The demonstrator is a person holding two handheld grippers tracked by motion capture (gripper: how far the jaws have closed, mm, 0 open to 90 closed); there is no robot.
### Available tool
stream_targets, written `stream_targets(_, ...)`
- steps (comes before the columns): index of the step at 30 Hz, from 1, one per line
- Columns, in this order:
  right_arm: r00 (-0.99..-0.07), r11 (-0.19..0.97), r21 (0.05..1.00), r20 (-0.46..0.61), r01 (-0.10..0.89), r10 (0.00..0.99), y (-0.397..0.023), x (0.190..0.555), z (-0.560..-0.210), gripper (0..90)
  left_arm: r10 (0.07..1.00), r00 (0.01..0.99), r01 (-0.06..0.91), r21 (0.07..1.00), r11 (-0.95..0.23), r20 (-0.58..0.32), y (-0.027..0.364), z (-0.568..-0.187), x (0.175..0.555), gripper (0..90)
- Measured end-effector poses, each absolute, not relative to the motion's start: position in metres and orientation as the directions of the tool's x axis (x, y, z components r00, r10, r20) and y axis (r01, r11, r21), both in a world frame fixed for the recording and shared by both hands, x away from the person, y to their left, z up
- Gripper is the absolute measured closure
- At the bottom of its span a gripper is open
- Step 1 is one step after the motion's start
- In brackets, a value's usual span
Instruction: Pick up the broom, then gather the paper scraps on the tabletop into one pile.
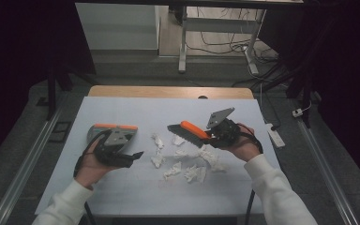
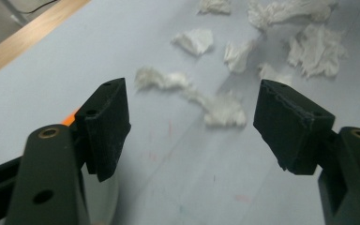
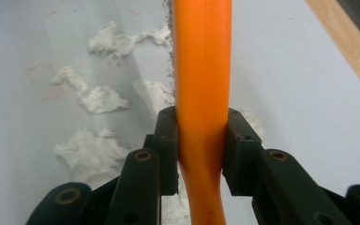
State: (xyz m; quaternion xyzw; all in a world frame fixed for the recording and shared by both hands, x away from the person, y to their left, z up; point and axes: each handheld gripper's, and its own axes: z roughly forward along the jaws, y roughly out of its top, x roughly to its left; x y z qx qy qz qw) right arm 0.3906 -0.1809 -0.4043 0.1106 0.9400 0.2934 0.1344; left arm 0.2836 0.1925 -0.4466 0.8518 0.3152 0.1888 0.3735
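Right tongs clenched on brush; left tongs released beside dustpan; paper scraps near brush, unswept.

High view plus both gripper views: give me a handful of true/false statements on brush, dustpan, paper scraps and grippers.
1. The right gripper is shut on the brush handle. True.
2. The left gripper holds a paper scrap. False: its jaws stand open with nothing between them; the scraps lie on the table beyond.
3. The scraps are already in the dustpan. False: they lie loose on the table, between the two hands.
4. The dustpan sits by the left hand. True.
5. The brush handle is blue. False: it is orange.
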Motion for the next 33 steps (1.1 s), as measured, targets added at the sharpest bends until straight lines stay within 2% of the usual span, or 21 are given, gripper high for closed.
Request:
stream_targets(9,-0.883,0.769,0.603,-0.219,0.212,0.415,-0.196,0.411,-0.395,69.4,0.755,0.655,0.454,0.796,-0.399,0.005,0.232,-0.471,0.246,25.3)
stream_targets(18,-0.843,0.771,0.579,-0.249,0.265,0.477,-0.203,0.433,-0.396,69.3,0.775,0.632,0.482,0.796,-0.366,-0.026,0.237,-0.483,0.243,25.2)
stream_targets(33,-0.822,0.829,0.454,-0.296,0.327,0.487,-0.193,0.470,-0.414,69.3,0.776,0.628,0.496,0.800,-0.336,-0.063,0.238,-0.489,0.243,24.3)
